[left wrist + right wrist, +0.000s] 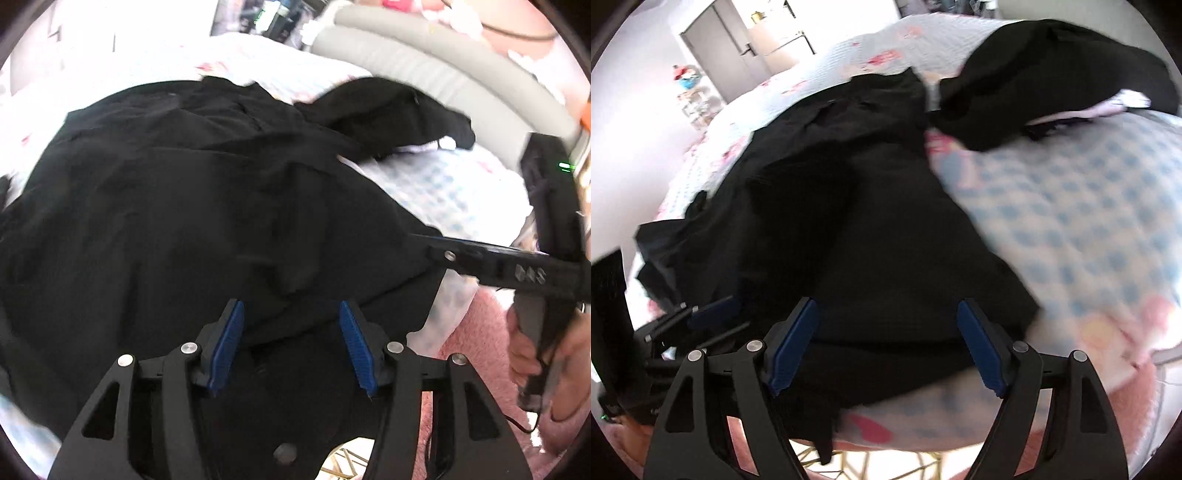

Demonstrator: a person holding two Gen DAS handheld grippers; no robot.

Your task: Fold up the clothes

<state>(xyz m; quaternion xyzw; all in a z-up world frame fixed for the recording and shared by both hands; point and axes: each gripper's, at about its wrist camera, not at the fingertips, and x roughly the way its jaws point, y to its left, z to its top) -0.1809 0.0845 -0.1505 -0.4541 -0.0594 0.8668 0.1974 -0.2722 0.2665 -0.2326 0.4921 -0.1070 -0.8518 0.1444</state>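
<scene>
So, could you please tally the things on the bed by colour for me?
Black: 2, the large black garment spread in front and the smaller black garment further back.
White: 1, a small white item partly under the smaller black garment.
Total: 3.

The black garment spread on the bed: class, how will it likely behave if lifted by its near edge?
The black garment probably goes floppy and drapes, since it already lies in soft folds and wrinkles. Its hem hangs over the bed edge, so it may slide off. It looks light, though thickness is unclear.
</scene>
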